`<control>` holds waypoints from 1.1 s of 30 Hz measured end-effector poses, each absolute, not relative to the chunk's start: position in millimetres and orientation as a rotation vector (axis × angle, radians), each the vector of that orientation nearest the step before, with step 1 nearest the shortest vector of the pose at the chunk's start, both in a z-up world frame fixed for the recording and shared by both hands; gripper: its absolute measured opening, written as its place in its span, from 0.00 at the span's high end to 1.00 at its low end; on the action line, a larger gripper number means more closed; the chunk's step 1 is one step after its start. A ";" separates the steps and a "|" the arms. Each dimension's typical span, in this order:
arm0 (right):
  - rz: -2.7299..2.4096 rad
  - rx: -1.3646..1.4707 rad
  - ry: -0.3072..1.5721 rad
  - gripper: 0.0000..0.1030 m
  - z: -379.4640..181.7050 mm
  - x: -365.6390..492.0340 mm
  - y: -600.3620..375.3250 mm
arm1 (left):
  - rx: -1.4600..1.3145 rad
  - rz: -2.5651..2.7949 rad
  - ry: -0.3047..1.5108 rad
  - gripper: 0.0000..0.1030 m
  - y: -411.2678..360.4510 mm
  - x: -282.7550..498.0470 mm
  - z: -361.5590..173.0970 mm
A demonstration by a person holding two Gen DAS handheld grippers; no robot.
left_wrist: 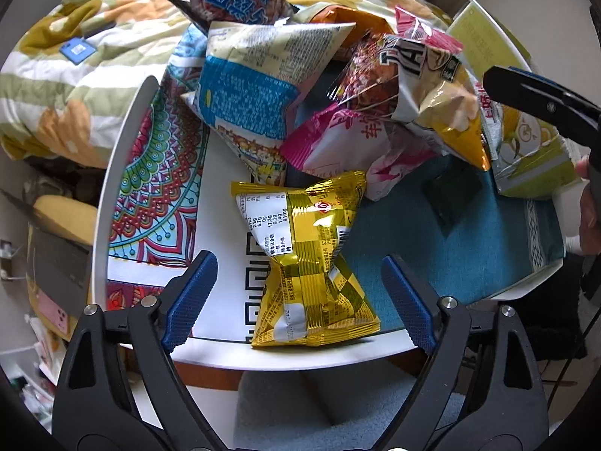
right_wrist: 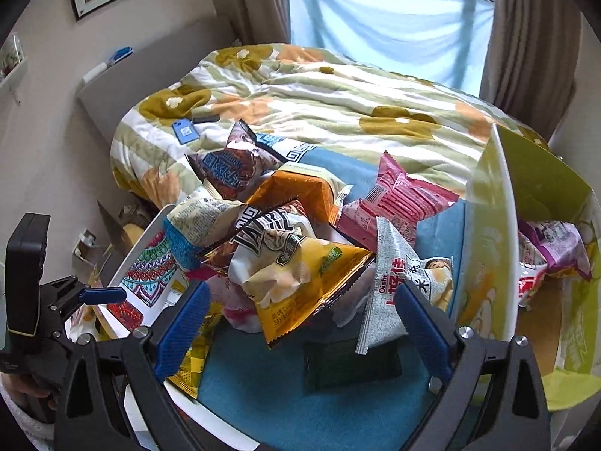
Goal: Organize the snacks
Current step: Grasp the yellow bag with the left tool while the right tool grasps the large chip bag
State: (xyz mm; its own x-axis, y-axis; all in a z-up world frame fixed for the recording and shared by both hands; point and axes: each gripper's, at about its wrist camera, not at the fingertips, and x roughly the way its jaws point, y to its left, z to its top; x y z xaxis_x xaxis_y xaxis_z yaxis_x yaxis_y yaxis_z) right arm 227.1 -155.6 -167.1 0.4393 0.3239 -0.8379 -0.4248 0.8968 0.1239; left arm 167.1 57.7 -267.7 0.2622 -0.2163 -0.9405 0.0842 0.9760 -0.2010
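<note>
A gold foil snack packet [left_wrist: 311,255] lies at the near edge of the white round table [left_wrist: 300,357]. My left gripper [left_wrist: 298,263] stands open astride it, its blue pads clear of the packet on both sides. Behind it is a heap of snack bags: a blue-and-white bag [left_wrist: 248,86], a pink packet [left_wrist: 338,139] and a yellow-and-white chip bag [right_wrist: 300,282]. My right gripper [right_wrist: 300,291] hangs open over the heap's near side, holding nothing. A white Oishi packet [right_wrist: 394,285] lies by its right finger. A dark green sachet [right_wrist: 349,364] sits on the teal cloth [right_wrist: 263,394].
A yellow-green box [right_wrist: 488,263] stands at the table's right with a purple packet [right_wrist: 559,248] inside. A mandala-patterned mat [left_wrist: 157,195] covers the table's left. Behind is a bed with a floral quilt [right_wrist: 338,94] and a blue phone [right_wrist: 184,131].
</note>
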 end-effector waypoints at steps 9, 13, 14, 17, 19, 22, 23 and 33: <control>0.695 -0.263 1.112 0.05 -198.0 269.7 -123.6 | -0.152 -0.164 1.347 0.40 48.7 172.2 -299.3; 0.764 -0.288 1.163 0.05 -208.2 280.8 -112.1 | -0.146 -0.160 1.338 0.54 45.5 175.0 -299.3; 0.775 -0.295 1.176 0.05 -210.3 283.3 -109.8 | -0.147 -0.162 1.337 0.55 44.8 175.9 -298.9; 0.798 -0.305 1.221 0.05 -217.4 291.1 -106.1 | -0.147 -0.164 1.339 0.58 43.0 178.9 -295.7; 0.802 -0.308 1.244 0.05 -222.6 295.9 -104.8 | -0.152 -0.165 1.340 0.59 42.8 179.0 -295.0; 0.824 -0.298 1.265 0.05 -227.4 299.3 -102.7 | -0.157 -0.165 1.343 0.60 47.5 179.6 -293.0; 0.830 -0.297 1.270 0.05 -228.7 300.1 -102.4 | -0.154 -0.166 1.344 0.60 47.6 179.6 -292.5; 0.864 -0.324 1.302 0.08 -239.8 296.3 -97.9 | -0.146 -0.170 1.335 0.60 52.2 170.6 -282.6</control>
State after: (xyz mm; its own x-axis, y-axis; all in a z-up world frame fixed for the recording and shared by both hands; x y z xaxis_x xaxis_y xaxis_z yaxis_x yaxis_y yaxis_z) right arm 296.3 -97.9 -239.8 0.0175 0.3714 -0.9283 -0.7111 0.6573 0.2496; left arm 170.6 52.2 -282.6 0.2244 -0.2057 -0.9526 0.0393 0.9786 -0.2020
